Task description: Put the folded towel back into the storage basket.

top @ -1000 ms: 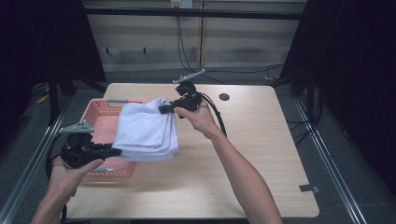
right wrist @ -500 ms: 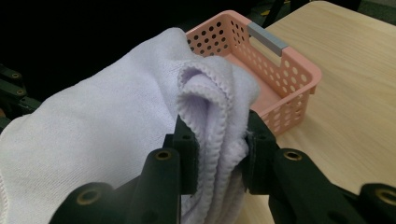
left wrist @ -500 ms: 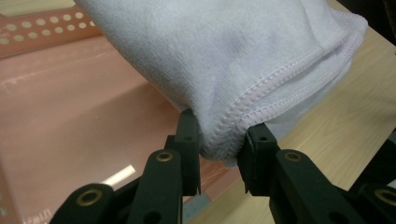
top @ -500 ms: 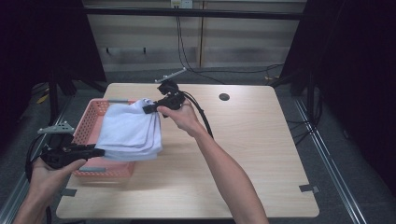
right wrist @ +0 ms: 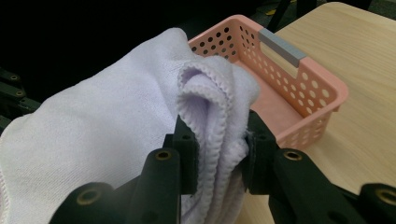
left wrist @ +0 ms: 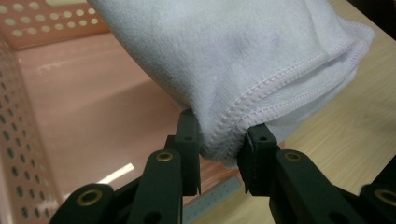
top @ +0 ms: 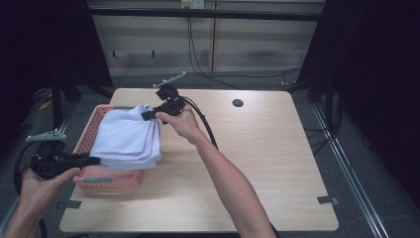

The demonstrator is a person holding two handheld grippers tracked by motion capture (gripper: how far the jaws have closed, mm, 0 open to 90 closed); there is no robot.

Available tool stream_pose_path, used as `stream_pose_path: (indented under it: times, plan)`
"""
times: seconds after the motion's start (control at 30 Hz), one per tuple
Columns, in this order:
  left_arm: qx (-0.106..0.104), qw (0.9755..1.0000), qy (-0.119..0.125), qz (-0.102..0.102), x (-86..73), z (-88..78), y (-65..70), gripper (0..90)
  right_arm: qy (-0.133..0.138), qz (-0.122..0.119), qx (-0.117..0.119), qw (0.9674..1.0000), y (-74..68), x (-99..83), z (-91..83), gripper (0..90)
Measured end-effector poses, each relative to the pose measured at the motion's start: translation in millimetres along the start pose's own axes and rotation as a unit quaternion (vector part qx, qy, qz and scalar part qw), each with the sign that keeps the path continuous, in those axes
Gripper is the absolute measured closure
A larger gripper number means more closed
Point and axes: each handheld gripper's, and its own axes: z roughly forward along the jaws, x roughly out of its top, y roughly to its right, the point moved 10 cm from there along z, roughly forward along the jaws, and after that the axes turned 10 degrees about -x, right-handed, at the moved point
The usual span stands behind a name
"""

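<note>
- Left tool [left wrist: 218, 156] clamps the folded towel [top: 130, 139] by its near corner; right tool [right wrist: 219, 154] pinches the far edge.
- The towel hangs over the pink basket [top: 106, 179] on the worktop [top: 277, 163].
- Keep both grips level and lower together, so the folds settle inside the walls.

Left claw [left wrist: 219, 156] pinches folded white towel [left wrist: 243, 60] over pink basket [left wrist: 93, 107].

Both claws: matte black, two-link jaw arms w/ brass-ringed pivot holes, small black screws at pad blocks. Left claw [top: 94, 159]: grey triangular plate on top, black cable trailing. Right claw [top: 147, 115]: same plate, black cable. Forearms bare, no sleeves.
</note>
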Motion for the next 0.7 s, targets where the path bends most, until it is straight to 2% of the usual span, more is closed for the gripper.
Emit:
stream_pose_path:
  times: [0.23, 0.4, 0.5, 0.57, 0.7]
  plan:
    - [0.014, 0.9999, -0.003, -0.007, -7.1, -10.8, -5.8, 71.8, 0.002, 0.009, 0.007, 0.9999, -9.6, 2.5, 16.6, 71.2]
    - [0.019, 0.9995, 0.008, -0.022, -11.5, -20.1, -19.4, 71.8, -0.002, 0.004, 0.006, 1.0000, -17.0, 5.6, 24.9, 71.2]
    - [0.022, 0.9993, 0.014, -0.027, -12.5, -23.4, -22.5, 71.9, -0.001, 0.005, 0.007, 1.0000, -21.3, 8.5, 29.1, 71.1]
    - [0.026, 0.9993, 0.011, -0.026, -13.8, -25.4, -25.8, 71.9, -0.001, 0.006, 0.007, 1.0000, -22.8, 9.4, 32.2, 71.1]
    - [0.029, 0.9988, 0.011, -0.038, -17.0, -27.5, -35.3, 72.0, -0.002, 0.008, 0.006, 1.0000, -25.0, 7.9, 38.8, 71.1]
